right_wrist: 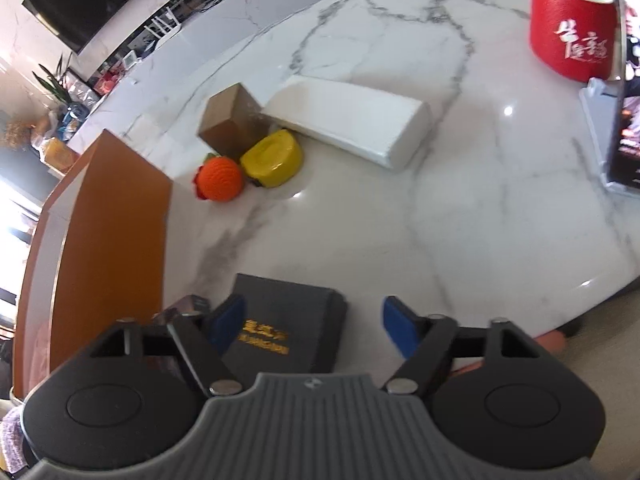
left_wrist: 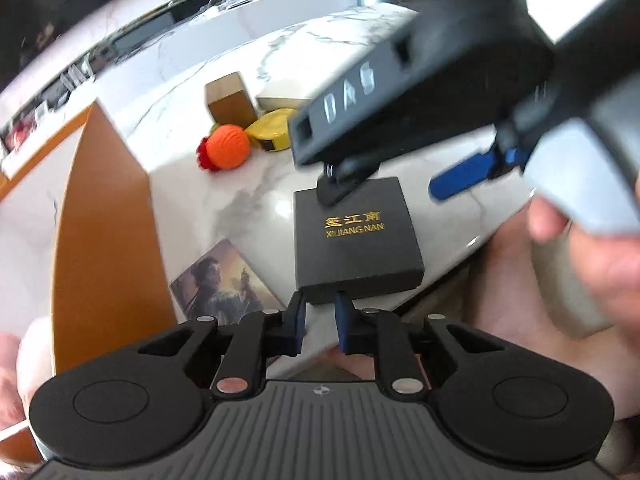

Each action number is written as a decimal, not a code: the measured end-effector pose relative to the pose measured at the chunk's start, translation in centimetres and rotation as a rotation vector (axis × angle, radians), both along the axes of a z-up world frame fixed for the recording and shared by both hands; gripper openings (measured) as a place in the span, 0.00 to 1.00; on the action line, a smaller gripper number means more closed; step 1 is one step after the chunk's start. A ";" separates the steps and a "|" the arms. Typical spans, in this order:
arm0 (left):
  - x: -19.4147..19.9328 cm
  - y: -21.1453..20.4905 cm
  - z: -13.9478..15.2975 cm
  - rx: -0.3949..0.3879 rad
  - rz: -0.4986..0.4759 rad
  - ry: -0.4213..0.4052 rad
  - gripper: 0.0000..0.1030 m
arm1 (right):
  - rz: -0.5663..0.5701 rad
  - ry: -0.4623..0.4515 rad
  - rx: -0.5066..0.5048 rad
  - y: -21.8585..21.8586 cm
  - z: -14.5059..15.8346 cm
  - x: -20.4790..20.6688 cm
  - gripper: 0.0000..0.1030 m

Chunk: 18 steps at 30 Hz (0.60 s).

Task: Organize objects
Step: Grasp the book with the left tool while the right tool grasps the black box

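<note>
A flat black box with gold lettering [left_wrist: 356,240] lies at the near edge of the marble table [right_wrist: 480,220]. My left gripper [left_wrist: 321,312] is shut, its tips at the middle of the box's near side; nothing shows clamped between them. My right gripper [right_wrist: 312,326] is open and straddles the black box [right_wrist: 288,328]: the left pad overlaps the box's left edge, the right pad stands clear of its right edge. In the left wrist view the right gripper hangs over the box's far end, one finger [left_wrist: 334,194] on the lid.
An orange knitted ball [right_wrist: 220,180], a yellow case [right_wrist: 274,158], a brown box [right_wrist: 232,120] and a long white box [right_wrist: 348,120] cluster mid-table. An orange panel [right_wrist: 108,240] stands left. A picture card [left_wrist: 224,280] lies beside the black box. A red cup [right_wrist: 572,28] stands far right.
</note>
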State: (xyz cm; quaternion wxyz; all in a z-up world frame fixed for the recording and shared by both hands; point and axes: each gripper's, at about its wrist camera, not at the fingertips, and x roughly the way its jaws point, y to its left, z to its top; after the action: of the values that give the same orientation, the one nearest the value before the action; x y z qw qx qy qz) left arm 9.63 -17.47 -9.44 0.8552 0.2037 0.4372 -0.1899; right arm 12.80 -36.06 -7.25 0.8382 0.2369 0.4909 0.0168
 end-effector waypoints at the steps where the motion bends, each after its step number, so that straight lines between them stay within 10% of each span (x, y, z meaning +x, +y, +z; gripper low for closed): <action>1: -0.1 0.3 0.2 0.022 0.008 -0.015 0.20 | 0.015 0.007 -0.010 0.6 -0.1 0.1 0.78; 10: -0.7 0.0 0.0 0.126 0.070 -0.012 0.60 | 0.077 0.025 -0.127 4.2 -1.6 0.9 0.85; 18: -0.6 -0.6 -1.2 0.143 0.171 -0.009 0.73 | -0.005 0.039 -0.166 0.6 -1.1 0.1 0.82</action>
State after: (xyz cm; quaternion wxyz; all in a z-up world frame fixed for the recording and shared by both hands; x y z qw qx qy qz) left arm 9.05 -18.04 -10.60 0.8535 0.2267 0.4617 -0.0836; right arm 12.89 -35.41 -8.32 0.8454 0.1679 0.5062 -0.0308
